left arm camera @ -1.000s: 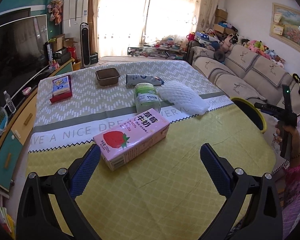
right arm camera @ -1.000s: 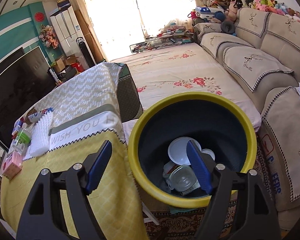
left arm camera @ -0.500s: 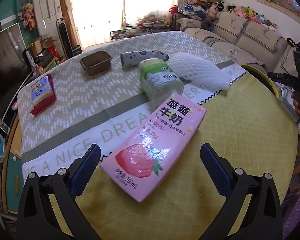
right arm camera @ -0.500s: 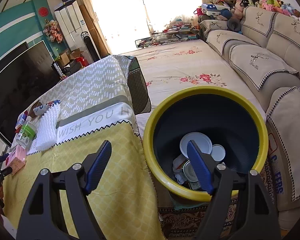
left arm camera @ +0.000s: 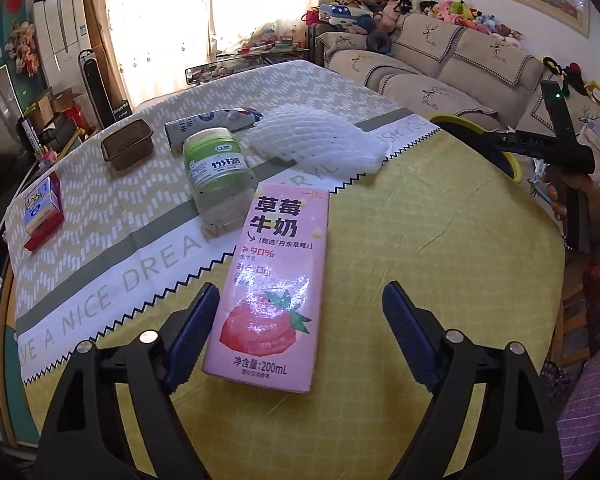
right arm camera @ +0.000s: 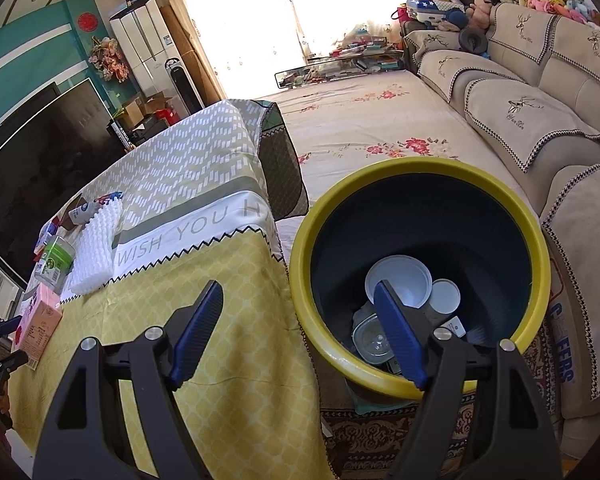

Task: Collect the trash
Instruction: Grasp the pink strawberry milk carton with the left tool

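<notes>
A pink strawberry milk carton lies flat on the yellow tablecloth. My left gripper hangs low over the carton's near end with the carton between its jaws. The jaws are closing; the left pad is close to the carton's edge and the right pad stands well clear. In the right wrist view the same carton lies at the far left. My right gripper is open and holds nothing, above the gap between the table edge and a yellow-rimmed dark bin.
Behind the carton are a green-lidded clear jar, a white foam net, a squeezed tube, a brown tray and a small red box. White lids and a clear container lie in the bin. A sofa runs along the right.
My left gripper has come down and forward onto the pink carton, rolled a little, and its jaws have narrowed around it. The right gripper has hardly moved.
</notes>
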### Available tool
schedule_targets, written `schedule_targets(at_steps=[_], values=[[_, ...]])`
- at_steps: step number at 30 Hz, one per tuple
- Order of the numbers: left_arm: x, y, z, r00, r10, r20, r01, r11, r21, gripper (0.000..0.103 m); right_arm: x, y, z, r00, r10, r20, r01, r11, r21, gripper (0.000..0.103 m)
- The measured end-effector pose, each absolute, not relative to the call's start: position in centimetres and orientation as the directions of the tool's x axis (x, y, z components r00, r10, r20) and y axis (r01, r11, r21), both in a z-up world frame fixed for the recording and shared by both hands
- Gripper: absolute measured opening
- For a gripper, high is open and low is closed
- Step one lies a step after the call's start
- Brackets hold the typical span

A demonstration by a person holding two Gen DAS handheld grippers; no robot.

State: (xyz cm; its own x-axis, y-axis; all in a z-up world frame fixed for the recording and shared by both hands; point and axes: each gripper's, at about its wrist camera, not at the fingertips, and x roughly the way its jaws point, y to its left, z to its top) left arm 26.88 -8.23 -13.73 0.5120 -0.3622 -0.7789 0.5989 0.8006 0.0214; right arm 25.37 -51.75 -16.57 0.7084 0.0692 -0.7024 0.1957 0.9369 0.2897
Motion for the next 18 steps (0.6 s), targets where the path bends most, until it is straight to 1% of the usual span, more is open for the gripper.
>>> schedule_targets(at_steps=[1, 3, 4, 7, 14, 18], values=[[27.1, -8.6, -14.0, 0.511, -0.353, -0.784, 0.596, 0.803, 0.027, 0.072, 25.3, -51.8, -16.6, 0.709, 0.071, -0.701, 0.195, 0.936, 0.293, 0.073], [27.5, -9.0, -14.6, 0.502, -0.334, -0.798, 0.584, 0.811, 0.028, 0.068, 25.1, -51.9, -16.6, 0.711, 0.074, -0.699, 0.195, 0.934, 0.298, 0.073], [27.8, -9.3, -14.9, 0.493, -0.326, -0.807, 0.578, 0.816, 0.023, 0.061, 25.0, -52.0, -16.6, 0.711, 0.074, -0.699, 0.196, 0.934, 0.299, 0.073], [28.2, -9.7, -15.7, 0.475, -0.322, -0.819, 0.572, 0.82, 0.01, 0.051, 24.8, -52.4, -16.7, 0.711, 0.07, -0.699, 0.204, 0.932, 0.301, 0.073], [28.2, -10.5, -15.5, 0.482, -0.331, -0.811, 0.553, 0.833, -0.012, 0.05, 24.4, -53.1, -16.9, 0.713, 0.07, -0.697, 0.218, 0.924, 0.316, 0.073], [27.1, -11.7, -14.3, 0.501, -0.353, -0.79, 0.569, 0.823, -0.007, 0.05, 24.0, -53.0, -16.9, 0.719, 0.081, -0.69, 0.214, 0.919, 0.33, 0.073]])
